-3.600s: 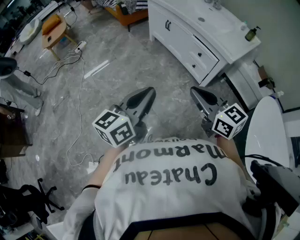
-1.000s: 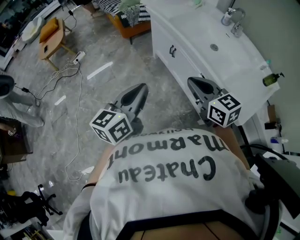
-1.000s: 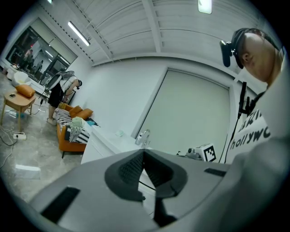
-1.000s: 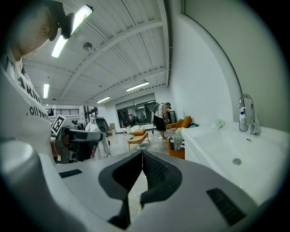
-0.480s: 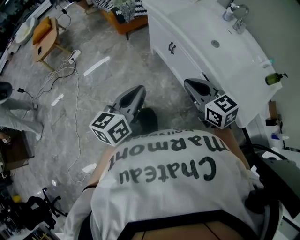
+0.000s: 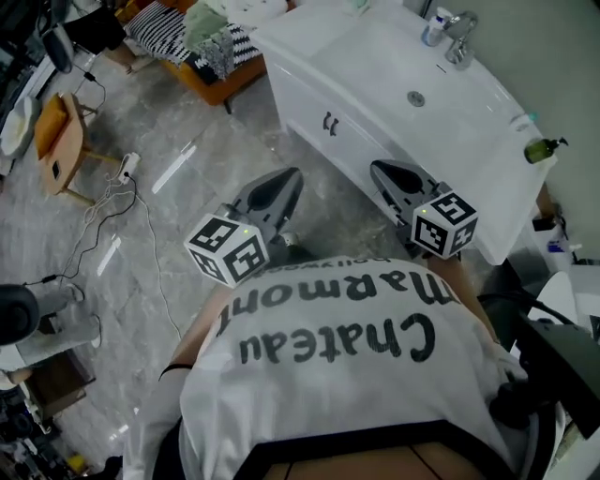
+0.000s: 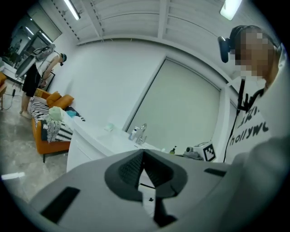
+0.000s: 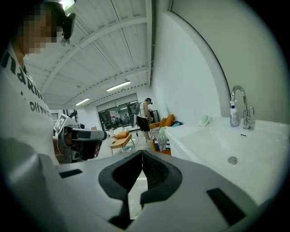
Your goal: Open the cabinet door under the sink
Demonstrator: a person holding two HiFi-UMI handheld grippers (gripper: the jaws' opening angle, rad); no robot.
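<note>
Holds the left hand-held gripper [image 6: 286,185] low over the grey marble floor [image 6: 178,216], jaws clenched tip to tip with nothing between. Holds the right hand-held gripper [image 6: 382,174] just beside it at 3 o'clock, likewise clenched and empty, near the white cabinet front. Faces the cabinet door [image 6: 307,105] at 12 o'clock from both grippers: flush and closed, a pair of small dark handles [image 6: 330,123] on it, untouched by either gripper. Above the door, a white sink [image 6: 375,66] with a round drain, a chrome tap [image 6: 457,45] at 1 o'clock, a green bottle [image 6: 541,148] at the far 3 o'clock end. At 11 o'clock, an orange sofa [image 6: 211,84] with a striped cushion [image 6: 155,23]. At 9 o'clock, a wooden chair [image 6: 58,141] and white cables [image 6: 117,202] trailing across the floor.
</note>
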